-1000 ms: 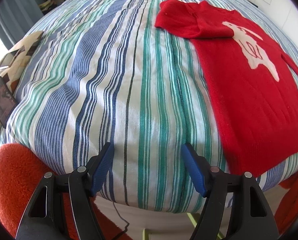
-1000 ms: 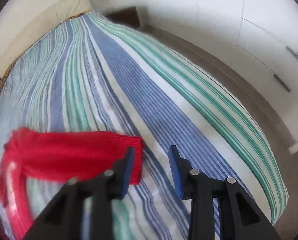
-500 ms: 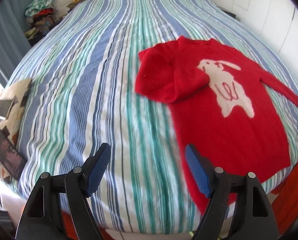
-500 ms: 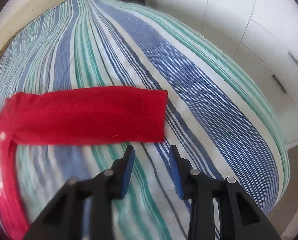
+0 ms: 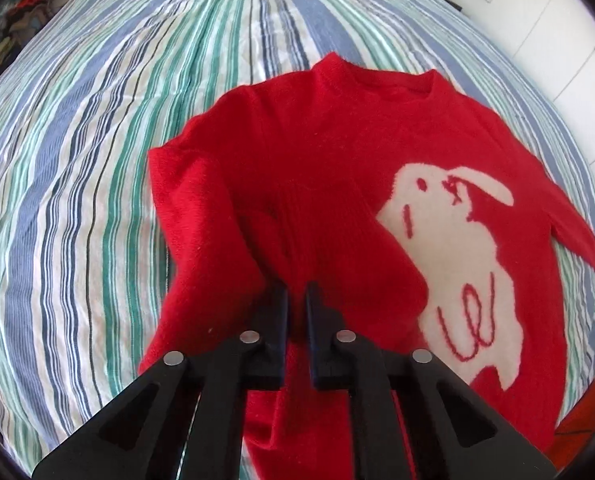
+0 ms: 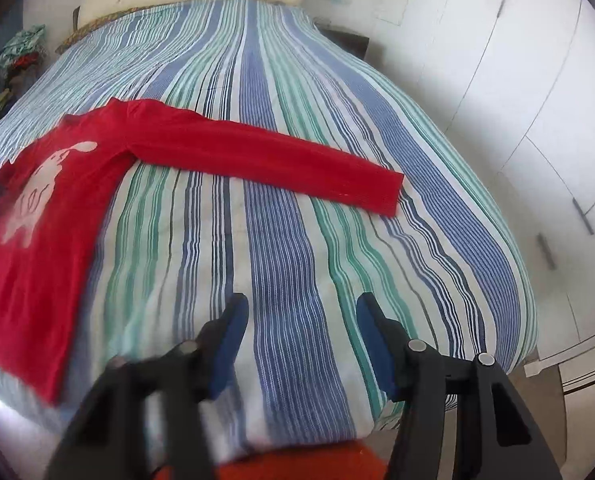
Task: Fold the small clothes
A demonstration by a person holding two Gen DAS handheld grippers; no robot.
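Here a red sweater [image 5: 337, 184] lies on the striped bed [image 6: 289, 240], white wardrobes [image 6: 517, 80] at right. Left gripper [image 5: 296, 300] pinches its folded sleeve; right gripper [image 6: 301, 340], fingers opening, holds nothing.

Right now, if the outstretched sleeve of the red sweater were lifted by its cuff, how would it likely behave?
The outstretched sleeve would probably droop limp: the red sweater already bunches in soft folds at the left gripper. Its fuzzy knit likely grips rather than slips. On the striped bedspread it may drag, not slide.

Left gripper [image 5: 296, 300] jaws clamped; right gripper [image 6: 302, 340] jaws opening.
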